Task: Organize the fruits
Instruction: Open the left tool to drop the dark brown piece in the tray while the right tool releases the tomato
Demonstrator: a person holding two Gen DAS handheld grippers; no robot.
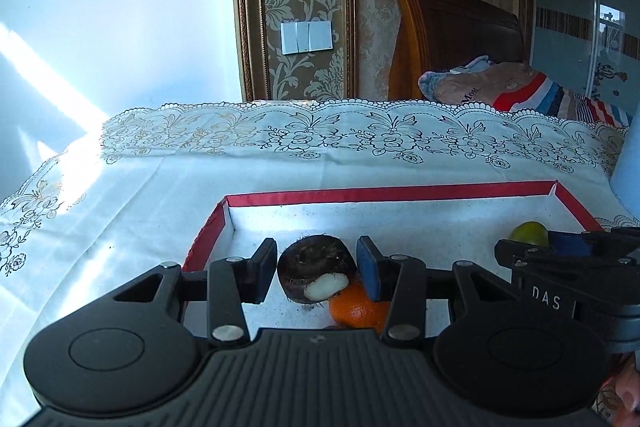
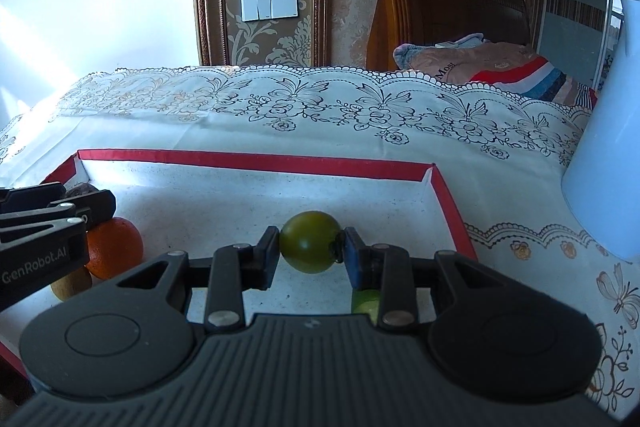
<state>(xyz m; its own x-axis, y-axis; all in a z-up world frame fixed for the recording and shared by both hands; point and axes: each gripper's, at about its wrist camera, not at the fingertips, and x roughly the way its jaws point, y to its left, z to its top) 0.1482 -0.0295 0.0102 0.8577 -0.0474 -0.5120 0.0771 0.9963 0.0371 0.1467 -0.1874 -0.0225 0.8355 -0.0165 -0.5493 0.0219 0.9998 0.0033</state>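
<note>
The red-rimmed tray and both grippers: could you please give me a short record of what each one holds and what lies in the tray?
surface: white lace-edged tablecloth
tray: red-rimmed tray, white inside
left gripper: fingers shut on a dark brown fruit with a white patch, above the tray
right gripper: fingers shut on a green round fruit, above the tray
in tray: orange near the left gripper; a pale green fruit, mostly hidden behind the right fingers
beside tray: pale blue container, on the right
</note>
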